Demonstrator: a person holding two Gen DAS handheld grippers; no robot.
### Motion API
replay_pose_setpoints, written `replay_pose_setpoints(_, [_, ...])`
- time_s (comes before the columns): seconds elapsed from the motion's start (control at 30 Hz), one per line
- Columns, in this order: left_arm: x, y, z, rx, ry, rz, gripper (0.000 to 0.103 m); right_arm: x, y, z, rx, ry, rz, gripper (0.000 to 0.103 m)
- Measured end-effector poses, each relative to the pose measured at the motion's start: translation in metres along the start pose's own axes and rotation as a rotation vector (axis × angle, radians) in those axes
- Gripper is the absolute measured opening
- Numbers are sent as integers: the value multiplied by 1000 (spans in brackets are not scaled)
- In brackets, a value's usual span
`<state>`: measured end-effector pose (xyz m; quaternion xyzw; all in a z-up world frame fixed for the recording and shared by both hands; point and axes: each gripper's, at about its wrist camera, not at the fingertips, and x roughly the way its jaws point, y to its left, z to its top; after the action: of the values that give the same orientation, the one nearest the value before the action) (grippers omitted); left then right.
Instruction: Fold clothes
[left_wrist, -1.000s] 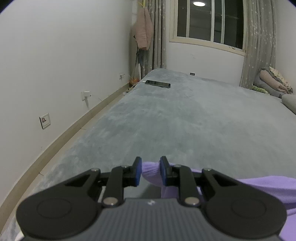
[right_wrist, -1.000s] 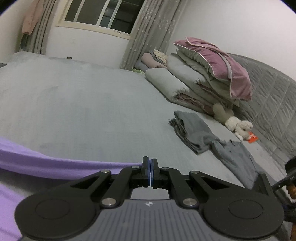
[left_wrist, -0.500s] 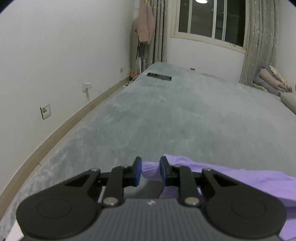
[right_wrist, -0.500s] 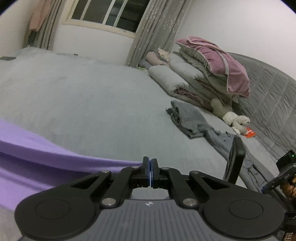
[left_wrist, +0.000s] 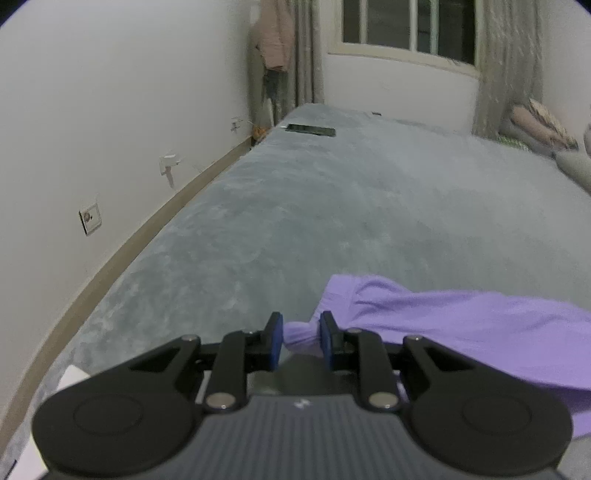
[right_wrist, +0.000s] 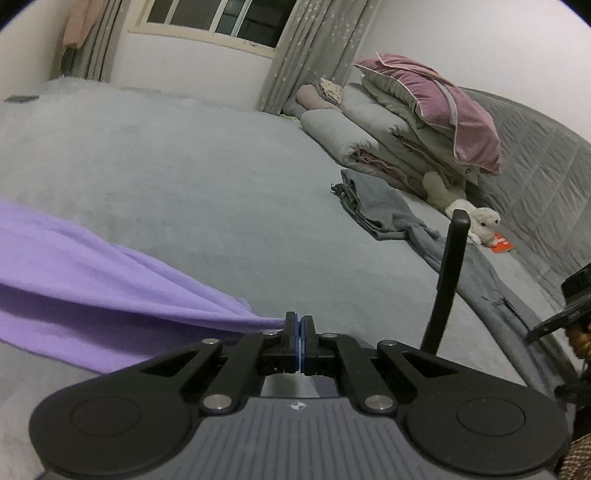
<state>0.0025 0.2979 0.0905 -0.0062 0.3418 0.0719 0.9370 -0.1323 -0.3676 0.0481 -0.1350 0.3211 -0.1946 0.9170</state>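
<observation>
A purple garment (left_wrist: 454, 325) lies low over the grey bed cover (left_wrist: 332, 206), stretched between my two grippers. In the left wrist view my left gripper (left_wrist: 301, 332) is shut on a bunched corner of it, the fabric wadded between the blue pads. The right wrist view shows the same purple garment (right_wrist: 92, 280) running in from the left to my right gripper (right_wrist: 299, 328), whose pads are pressed together on a thin edge of the cloth. The rest of the garment hangs below both gripper bodies, out of sight.
A dark phone (left_wrist: 312, 130) lies at the bed's far end. Folded quilts and a pink pillow (right_wrist: 424, 110) are stacked at the right, with a grey garment (right_wrist: 384, 210) and a plush toy (right_wrist: 476, 218) in front. A black stand (right_wrist: 448, 280) rises near the right edge. A wall runs along the left.
Both grippers have moved forward and lower with the purple garment; more of it now spreads on the bed cover. A black stand has come into the right wrist view.
</observation>
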Motion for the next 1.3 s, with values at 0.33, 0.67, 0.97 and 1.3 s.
replay_pose_setpoints(0.33, [5, 17, 1, -117, 66, -49, 24, 8, 15, -6, -114, 59, 19, 1])
replay_pose_setpoints(0.67, [-5, 37, -14, -405, 123, -147, 46, -41, 67, 14, -239, -94, 143, 14])
replay_pose_setpoints(0.97, [-18, 57, -18, -733, 37, -173, 50, -108, 234, 45, -530, -334, 644, 28])
replay_pose_setpoints(1.3, [-25, 80, -30, -741, -56, -128, 53, -156, 421, 82, -899, -563, 947, 30])
